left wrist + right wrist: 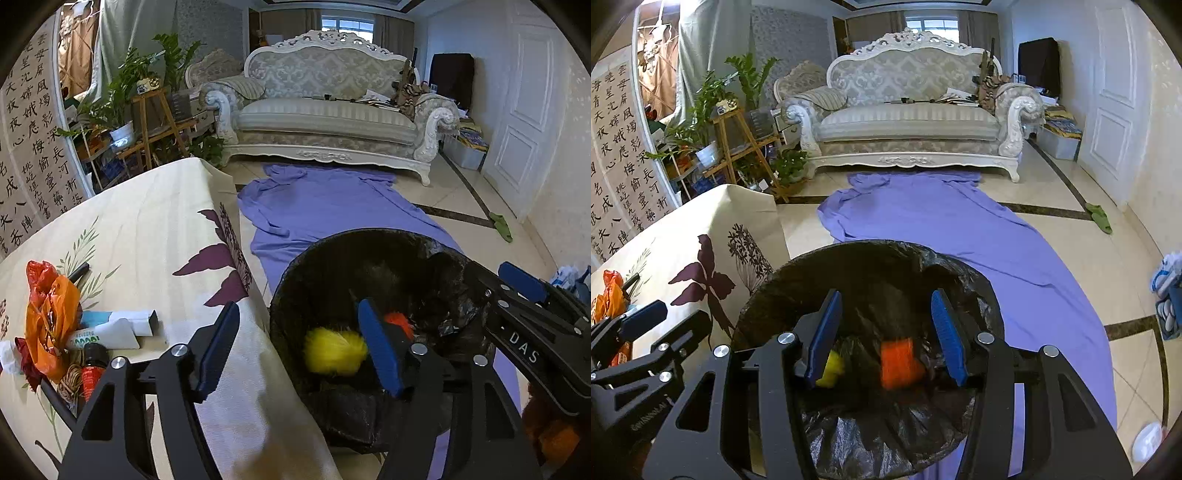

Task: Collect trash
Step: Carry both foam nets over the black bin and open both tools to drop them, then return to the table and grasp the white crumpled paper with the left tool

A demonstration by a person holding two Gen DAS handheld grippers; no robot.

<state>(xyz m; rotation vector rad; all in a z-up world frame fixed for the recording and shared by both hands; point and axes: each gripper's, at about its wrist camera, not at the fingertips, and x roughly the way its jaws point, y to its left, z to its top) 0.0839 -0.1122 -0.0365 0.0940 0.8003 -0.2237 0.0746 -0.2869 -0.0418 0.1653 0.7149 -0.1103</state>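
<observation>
We are holding the right gripper (886,332) over the bin (768,291), its jaws standing wide apart with nothing between the pads; an orange piece (899,363) is showing blurred below them, inside the black liner, beside a yellow tuft (833,367); the blur suggests it is falling, though we cannot be sure from this view. We are keeping that gripper centred above the mouth so that whatever leaves it lands in the bag and not on the purple cloth (960,229) spread under the bin.

The left gripper (295,347) is hanging across the table (155,229) edge and the bin rim, likewise spread wide and gripping nothing; it is pointing forward with one finger over the tablecloth and the other over the liner, placed, we judge, to swing back to the table for the next pick.

The rest of the trash is lying in a heap at the near left corner of the table: an orange bag (51,321), a white tube (107,334) and box touching it, a small red bottle (92,373) and a coil of twine (72,380) just beside. The bin is standing close against the table's edge, so each carry is short; the task looks partly done.
</observation>
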